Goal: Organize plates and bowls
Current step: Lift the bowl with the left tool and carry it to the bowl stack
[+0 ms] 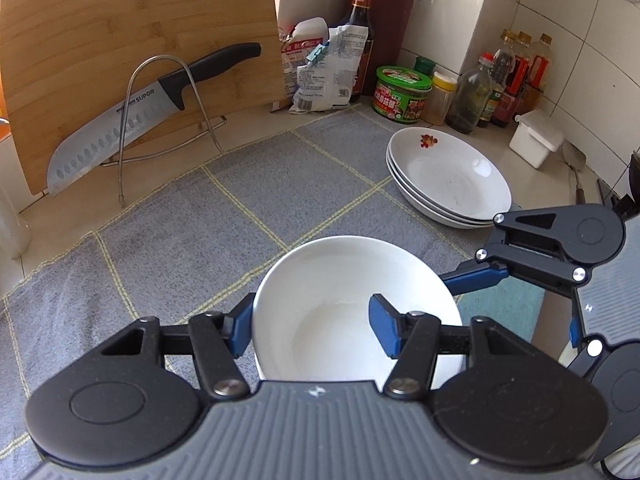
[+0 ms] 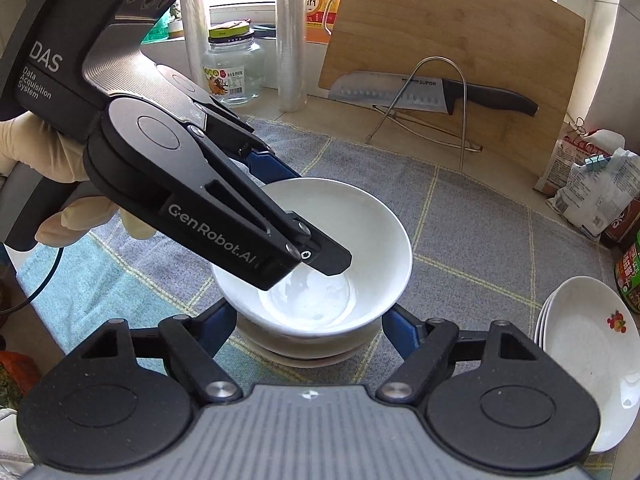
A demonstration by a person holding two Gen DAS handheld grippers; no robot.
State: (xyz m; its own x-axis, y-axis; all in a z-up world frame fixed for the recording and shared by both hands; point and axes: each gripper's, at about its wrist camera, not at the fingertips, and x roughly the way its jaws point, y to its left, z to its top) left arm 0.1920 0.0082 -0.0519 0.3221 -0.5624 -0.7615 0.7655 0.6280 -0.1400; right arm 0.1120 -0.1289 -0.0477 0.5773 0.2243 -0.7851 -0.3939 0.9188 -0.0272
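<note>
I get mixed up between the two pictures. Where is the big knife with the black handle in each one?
Left wrist view: the steel knife with the black handle is upper left, slanting in a wire rack against the bamboo cutting board.
Right wrist view: the same knife is upper right of centre, lying almost level against that board.
Shared landmark: the stack of white plates with a fruit print, right of centre in the left view, at the lower right edge in the right view.
</note>
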